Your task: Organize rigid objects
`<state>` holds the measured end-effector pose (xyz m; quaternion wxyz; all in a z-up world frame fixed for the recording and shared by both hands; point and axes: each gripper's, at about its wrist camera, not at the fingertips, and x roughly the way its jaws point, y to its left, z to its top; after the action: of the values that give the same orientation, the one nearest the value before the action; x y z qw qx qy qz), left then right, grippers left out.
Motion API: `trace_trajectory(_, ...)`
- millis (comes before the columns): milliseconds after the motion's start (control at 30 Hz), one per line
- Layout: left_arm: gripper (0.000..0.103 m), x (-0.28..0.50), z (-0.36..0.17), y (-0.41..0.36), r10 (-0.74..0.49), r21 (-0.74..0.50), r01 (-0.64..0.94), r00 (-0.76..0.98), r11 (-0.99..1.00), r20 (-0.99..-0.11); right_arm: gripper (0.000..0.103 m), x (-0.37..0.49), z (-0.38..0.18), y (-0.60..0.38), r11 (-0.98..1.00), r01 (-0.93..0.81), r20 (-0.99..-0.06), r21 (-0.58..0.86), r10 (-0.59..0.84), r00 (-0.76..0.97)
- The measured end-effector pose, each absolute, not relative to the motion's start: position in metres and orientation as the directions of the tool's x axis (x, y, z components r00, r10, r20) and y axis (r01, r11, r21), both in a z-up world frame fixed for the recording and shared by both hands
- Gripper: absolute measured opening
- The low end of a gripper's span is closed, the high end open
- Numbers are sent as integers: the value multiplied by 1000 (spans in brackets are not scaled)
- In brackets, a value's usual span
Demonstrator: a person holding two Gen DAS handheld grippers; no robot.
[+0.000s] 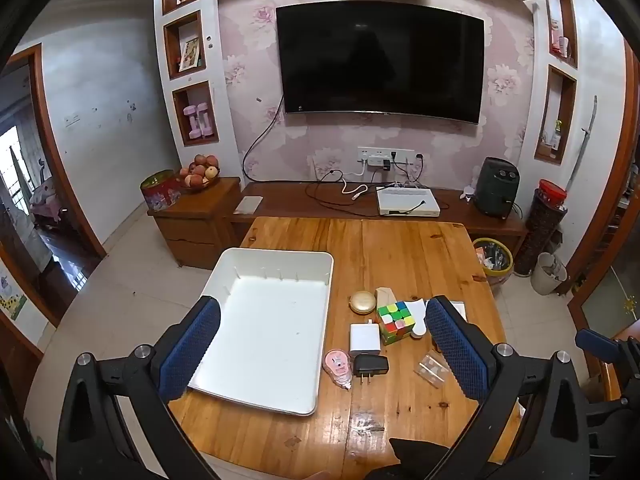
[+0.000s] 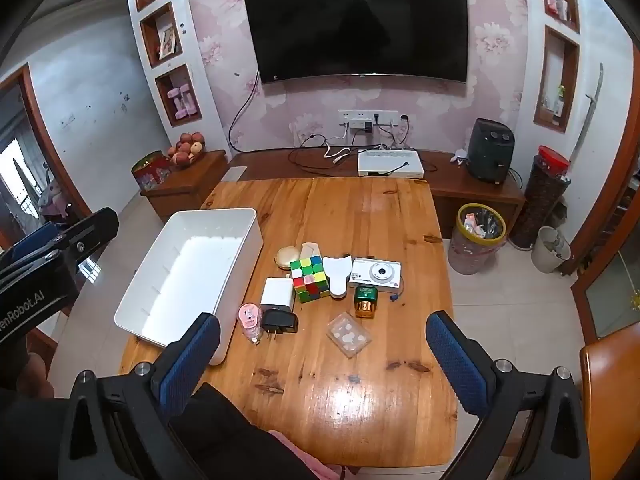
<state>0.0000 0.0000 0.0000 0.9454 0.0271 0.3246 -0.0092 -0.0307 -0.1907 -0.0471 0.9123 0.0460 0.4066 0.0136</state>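
Clutter sits mid-bench: puzzle cube (image 2: pixel 311 279), white charger (image 2: pixel 277 291), black plug (image 2: pixel 279 321), camera (image 2: pixel 375 272). Empty white bin (image 2: pixel 160 276) just left. Left tool (image 1: pixel 320 344) and right tool (image 2: pixel 320 356) both spread wide, holding nothing. Start with the edge items, lift straight up.

Varnished wooden table (image 2: pixel 360 216): glossy, knotted pine planks, strong glare near the front edge. White rectangular plastic bin (image 2: pixel 168 248): smooth, matt walls. Multicoloured plastic puzzle cube (image 2: pixel 310 278): glossy facets. White plastic charger block (image 2: pixel 277 292): smooth, satin. Black plastic plug adapter (image 2: pixel 280 321): matt, with metal prongs. Clear plastic case (image 2: pixel 347 334): transparent. White compact camera (image 2: pixel 375 272): smooth plastic shell. Right gripper (image 2: pixel 322 360) fingers (image 2: pixel 456 360): blue, rough knurled padding on black matt frame.
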Motion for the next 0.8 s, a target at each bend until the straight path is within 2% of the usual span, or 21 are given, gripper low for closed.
trace_trajectory(800, 102, 11, -10, 25, -63, -6, 77, 772, 997, -633, 103, -23, -61, -162, 996, 43, -773, 82, 36, 633)
